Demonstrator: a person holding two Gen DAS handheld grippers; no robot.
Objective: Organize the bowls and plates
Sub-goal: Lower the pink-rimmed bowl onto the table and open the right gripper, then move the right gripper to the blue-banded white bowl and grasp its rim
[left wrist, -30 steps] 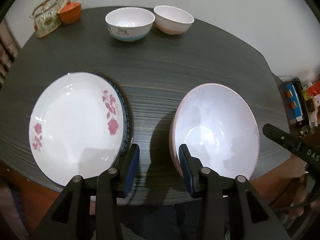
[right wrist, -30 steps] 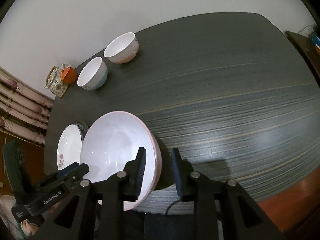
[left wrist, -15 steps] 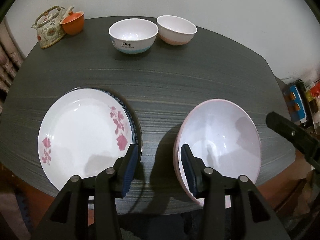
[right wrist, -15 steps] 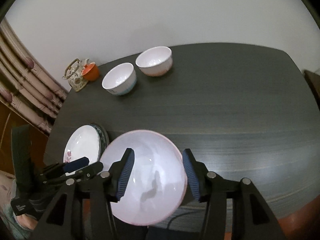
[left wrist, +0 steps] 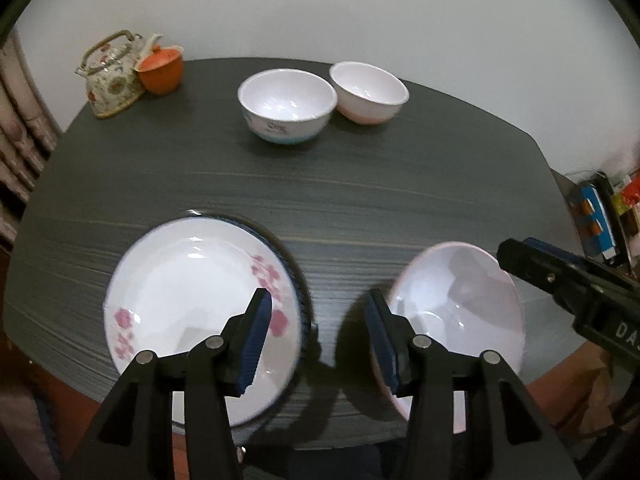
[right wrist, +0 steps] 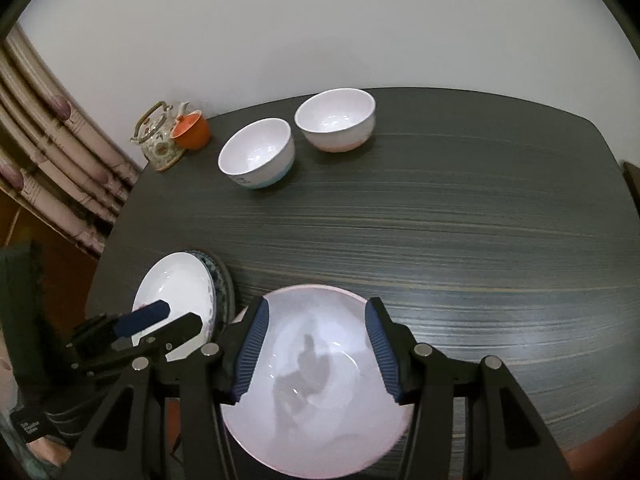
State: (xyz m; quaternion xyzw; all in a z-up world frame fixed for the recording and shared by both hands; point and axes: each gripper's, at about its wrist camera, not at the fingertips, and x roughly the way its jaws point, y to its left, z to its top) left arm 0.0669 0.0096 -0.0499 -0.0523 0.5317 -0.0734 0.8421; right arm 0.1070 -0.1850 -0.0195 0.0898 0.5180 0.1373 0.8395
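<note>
Between the spread fingers of the right gripper [right wrist: 316,346] we see the large pink-rimmed bowl [right wrist: 316,384], which sits at the near edge of the surface [right wrist: 440,232]; the gripper holds nothing, and we cannot tell whether its pads touch the bowl. Our left gripper [left wrist: 318,338] is likewise spread and empty, positioned over the near edge with the bare surface between its fingers. Just left of the left gripper lies the floral plate [left wrist: 192,280], stacked on a blue-rimmed plate [left wrist: 298,280] of which only the rim shows. Just right of it sits the large bowl, near the plate stack but apart from it. Toward the far edge we find two small bowls side by side: the blue-based bowl [left wrist: 287,106] and the pink-based bowl [left wrist: 368,92], rims almost touching. At the far left corner stand a patterned teapot [left wrist: 110,76] and an orange cup [left wrist: 162,68], touching each other.
</note>
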